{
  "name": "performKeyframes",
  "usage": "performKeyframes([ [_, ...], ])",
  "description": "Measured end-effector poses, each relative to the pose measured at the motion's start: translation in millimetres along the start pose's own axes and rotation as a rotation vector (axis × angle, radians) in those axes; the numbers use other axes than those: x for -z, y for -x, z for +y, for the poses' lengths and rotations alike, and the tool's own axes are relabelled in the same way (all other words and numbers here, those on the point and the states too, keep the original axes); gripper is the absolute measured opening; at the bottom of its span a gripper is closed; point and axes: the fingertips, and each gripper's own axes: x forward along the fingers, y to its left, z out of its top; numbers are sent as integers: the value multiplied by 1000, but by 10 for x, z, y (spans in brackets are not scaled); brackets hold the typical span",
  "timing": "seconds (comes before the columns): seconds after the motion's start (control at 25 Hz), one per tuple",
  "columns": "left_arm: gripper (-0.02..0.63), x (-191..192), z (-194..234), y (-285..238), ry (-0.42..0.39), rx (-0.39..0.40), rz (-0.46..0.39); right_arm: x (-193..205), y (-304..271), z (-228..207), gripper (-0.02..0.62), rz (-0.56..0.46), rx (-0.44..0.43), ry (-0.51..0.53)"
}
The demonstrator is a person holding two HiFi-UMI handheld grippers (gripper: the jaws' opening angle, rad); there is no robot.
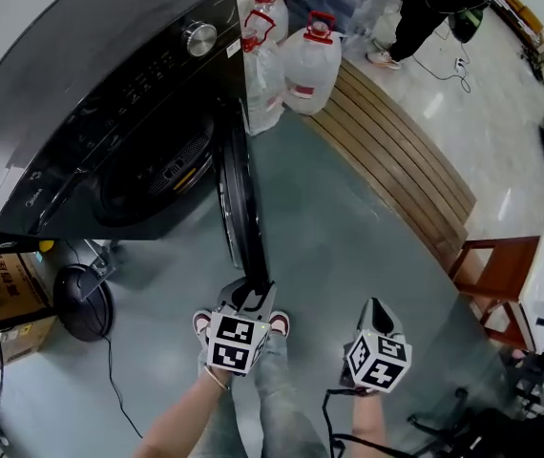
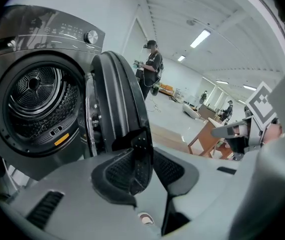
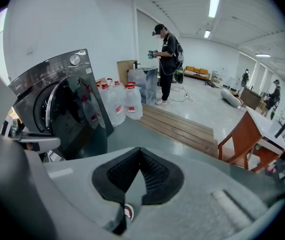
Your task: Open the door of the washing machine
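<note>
Washing machine door (image 1: 238, 194), standing wide open, is clamped at its near rim by the left gripper (image 1: 252, 292), with the right gripper (image 1: 375, 308) closed and empty to its right; overpulling could slip the pads or strain the hinge on the far washing machine (image 1: 110, 84).

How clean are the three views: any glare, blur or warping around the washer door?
Head view: sharp, but fisheye curves the wooden platform, and light streaks glare on the floor at right. Left gripper view: the door edge is crisp in the left gripper; ceiling lights blow out; corners go black. Right gripper view: sharp; the door glass mirrors the water jugs.
</note>
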Motion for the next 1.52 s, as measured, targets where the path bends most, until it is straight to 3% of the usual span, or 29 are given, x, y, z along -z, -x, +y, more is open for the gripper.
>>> performKeyframes([
  [0.72,117,-260,-423,-390,67,-32,-47,194,134,-766,6,1,98,-101],
  [1.52,121,-623,-839,-886,43,-31,-77,417,299,-1480,6,-13,215,-252],
])
